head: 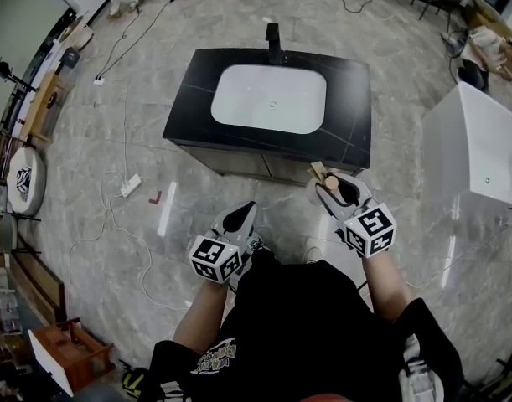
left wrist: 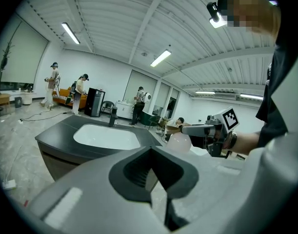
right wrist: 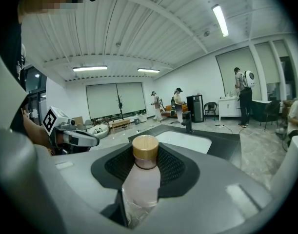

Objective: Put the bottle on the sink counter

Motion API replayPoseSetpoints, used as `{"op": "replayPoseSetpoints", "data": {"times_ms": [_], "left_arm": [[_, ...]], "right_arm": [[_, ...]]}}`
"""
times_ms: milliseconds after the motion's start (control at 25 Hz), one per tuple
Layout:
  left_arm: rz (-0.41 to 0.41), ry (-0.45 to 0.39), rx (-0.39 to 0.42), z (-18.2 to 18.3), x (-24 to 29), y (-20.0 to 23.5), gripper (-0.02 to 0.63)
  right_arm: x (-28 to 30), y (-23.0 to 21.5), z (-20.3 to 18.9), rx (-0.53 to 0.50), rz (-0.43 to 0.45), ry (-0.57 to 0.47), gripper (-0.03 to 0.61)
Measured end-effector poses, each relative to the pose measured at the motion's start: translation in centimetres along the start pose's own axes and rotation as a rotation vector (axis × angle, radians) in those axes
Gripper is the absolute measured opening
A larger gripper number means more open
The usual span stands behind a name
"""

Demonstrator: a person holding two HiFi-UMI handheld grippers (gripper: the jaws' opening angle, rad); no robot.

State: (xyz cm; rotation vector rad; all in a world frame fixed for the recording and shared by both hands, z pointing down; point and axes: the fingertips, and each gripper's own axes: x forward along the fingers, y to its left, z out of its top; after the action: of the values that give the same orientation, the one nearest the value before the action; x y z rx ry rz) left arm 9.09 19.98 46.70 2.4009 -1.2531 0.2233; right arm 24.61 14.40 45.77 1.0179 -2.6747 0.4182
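Observation:
My right gripper (head: 335, 189) is shut on a pale pink bottle (right wrist: 141, 185) with a tan wooden cap (right wrist: 145, 148); the bottle stands upright between the jaws. In the head view the bottle (head: 323, 184) is held in the air just in front of the black sink counter (head: 348, 99), near its front right corner. The white basin (head: 269, 97) and black faucet (head: 275, 42) sit in the counter. My left gripper (head: 239, 219) is shut and holds nothing, lower left of the counter. From the left gripper view the bottle (left wrist: 180, 141) shows at right.
A white tub or cabinet (head: 482, 145) stands at the right. Cables and a power strip (head: 131, 184) lie on the floor at left. Shelves and furniture (head: 38, 107) line the left wall. People (left wrist: 80, 89) stand far behind the sink.

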Motion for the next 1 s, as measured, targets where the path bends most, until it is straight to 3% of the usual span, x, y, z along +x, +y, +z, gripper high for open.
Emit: {"op": "replayPoseSetpoints", "data": {"times_ms": [1000], "left_arm": [[-0.012,-0.016,-0.042,2.5,-2.7,15.4,0.0]], "right_arm": [[14.9,5.3,3.6,0.006,-0.004,0.034,0.166]]}}
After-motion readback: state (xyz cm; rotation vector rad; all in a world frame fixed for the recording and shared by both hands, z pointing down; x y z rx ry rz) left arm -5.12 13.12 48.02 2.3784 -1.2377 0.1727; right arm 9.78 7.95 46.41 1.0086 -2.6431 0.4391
